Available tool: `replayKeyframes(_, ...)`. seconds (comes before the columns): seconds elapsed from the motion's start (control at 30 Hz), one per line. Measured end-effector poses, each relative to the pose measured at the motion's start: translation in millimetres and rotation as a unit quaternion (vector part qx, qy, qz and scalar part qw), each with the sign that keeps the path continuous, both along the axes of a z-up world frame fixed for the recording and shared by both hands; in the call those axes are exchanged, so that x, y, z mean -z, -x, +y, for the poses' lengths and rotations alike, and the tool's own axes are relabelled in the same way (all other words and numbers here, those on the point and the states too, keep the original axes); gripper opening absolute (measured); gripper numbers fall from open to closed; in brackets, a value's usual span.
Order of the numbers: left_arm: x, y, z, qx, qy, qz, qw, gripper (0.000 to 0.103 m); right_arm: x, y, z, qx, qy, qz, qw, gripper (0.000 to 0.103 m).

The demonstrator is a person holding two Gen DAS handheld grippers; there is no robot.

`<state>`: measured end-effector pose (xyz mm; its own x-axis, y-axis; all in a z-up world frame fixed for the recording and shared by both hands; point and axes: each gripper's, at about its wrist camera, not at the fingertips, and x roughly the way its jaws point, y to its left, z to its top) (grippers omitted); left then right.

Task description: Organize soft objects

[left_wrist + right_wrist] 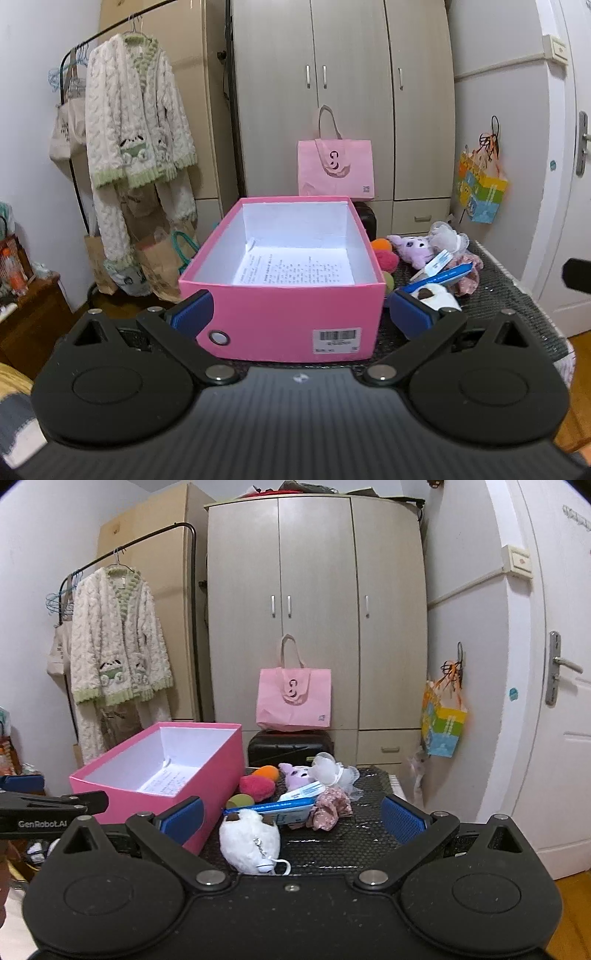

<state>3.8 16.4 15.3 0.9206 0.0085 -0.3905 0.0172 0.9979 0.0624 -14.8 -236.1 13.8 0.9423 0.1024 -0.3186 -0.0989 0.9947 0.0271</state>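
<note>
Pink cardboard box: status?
Both grippers, left and right, open, empty. Pink cardboard box holds only paper. White plush toy nearest right gripper; nothing blocking.

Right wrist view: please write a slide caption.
Open right gripper faces white plush toy beside pink box.

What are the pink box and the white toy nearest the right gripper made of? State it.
Pink box: looks like matte cardboard, with thin straight walls, a white inside and a barcode sticker. White toy: apparently fluffy plush fabric, with a fuzzy, rounded, slumped outline.
</note>
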Motion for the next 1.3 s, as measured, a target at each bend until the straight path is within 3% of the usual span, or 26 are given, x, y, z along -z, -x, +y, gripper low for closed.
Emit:
replayKeyframes(0.2, 1, -1, 3, 0.008, -0.003, 0.012, 0.9999, 0.103, 1, 3, -4, -0.012, -0.016, 0.009, 1.0, 0.103)
replayKeyframes(0.47, 5, -3, -6, 0.026, -0.038, 0.02, 0.9988, 0.103, 3, 0, -7, -0.012, -0.023, 0.019, 0.999, 0.103)
replayKeyframes(0.97, 18, -11, -5, 0.034, -0.037, 0.044, 0.9978, 0.103, 12, -13, -14, -0.001, -0.034, 0.031, 0.999, 0.103)
replayKeyframes(1.3, 6, -5, -8, 0.044, -0.053, 0.017, 0.9975, 0.103, 10, -13, -22, -0.008, -0.034, 0.031, 0.999, 0.103)
